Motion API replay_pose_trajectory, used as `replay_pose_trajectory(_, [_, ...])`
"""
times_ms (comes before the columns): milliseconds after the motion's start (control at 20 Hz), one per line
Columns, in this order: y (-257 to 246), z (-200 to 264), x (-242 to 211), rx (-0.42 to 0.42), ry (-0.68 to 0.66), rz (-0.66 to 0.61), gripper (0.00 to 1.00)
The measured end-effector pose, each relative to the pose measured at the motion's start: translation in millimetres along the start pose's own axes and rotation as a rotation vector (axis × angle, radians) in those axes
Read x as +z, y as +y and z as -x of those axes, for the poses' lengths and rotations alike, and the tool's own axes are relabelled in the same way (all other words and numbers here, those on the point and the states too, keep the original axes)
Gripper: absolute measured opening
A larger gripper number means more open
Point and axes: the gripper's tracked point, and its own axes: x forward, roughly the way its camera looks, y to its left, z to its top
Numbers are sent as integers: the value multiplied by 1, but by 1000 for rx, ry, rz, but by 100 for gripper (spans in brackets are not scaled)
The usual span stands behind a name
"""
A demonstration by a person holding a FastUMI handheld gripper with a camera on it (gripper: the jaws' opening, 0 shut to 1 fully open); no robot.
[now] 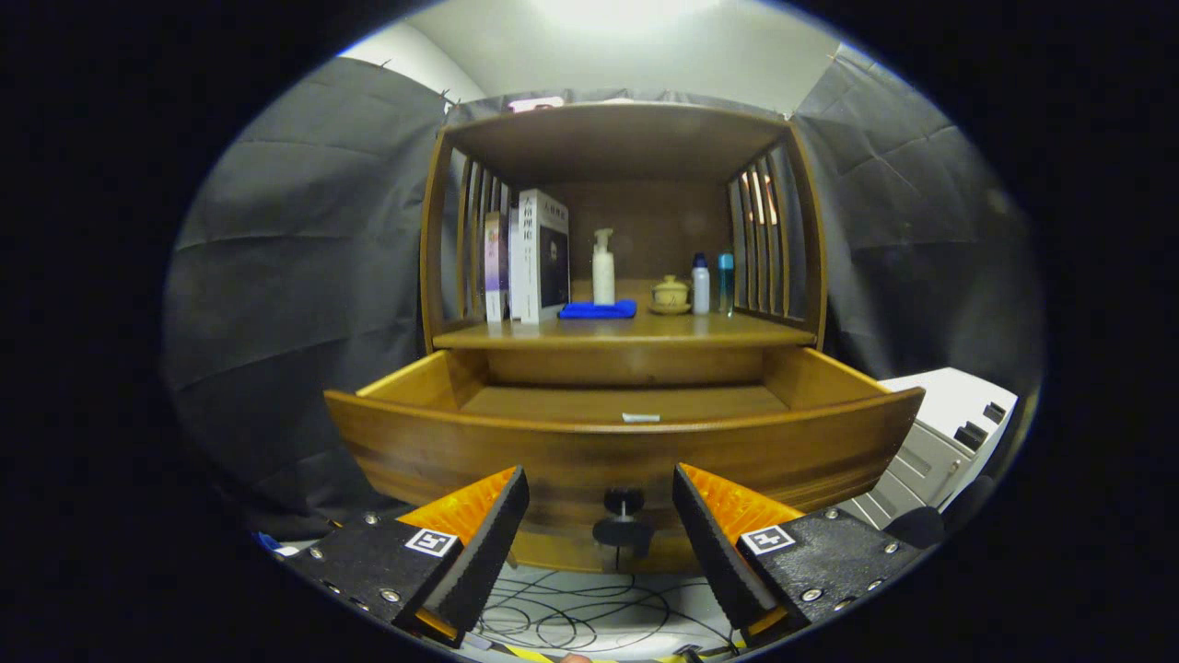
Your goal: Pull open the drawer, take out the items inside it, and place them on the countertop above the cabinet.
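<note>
Drawer [589, 447]: pulled out; small flat item [641, 417] inside, prob. light, pinched at edges. Gripper [601, 505] held wide, empty, astride knob [624, 520].

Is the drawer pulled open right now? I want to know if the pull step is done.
Yes, the drawer stands well out from under the countertop, its bare floor showing, with the open gripper either side of its knob.

Cloth-walled test booth [295, 276], wooden cabinet [626, 147]

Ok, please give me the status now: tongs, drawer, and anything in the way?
Tongs open, holding nothing, knob between the fingers. Drawer pulled out, one small white item on its floor. Nothing blocking.
</note>
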Motion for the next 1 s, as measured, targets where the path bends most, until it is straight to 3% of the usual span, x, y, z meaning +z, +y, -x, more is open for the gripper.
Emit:
replay_pose_trajectory(200, [-11, -5, 42, -22, -5, 12, 96])
replay_pose_trajectory(550, [-46, -63, 92, -120, 97, 3, 96])
replay_pose_trajectory(700, [-46, -93, 87, -110, 199, -49, 96])
replay_pose_trajectory(1000, [-56, -140, 45, -179, 491, 51, 96])
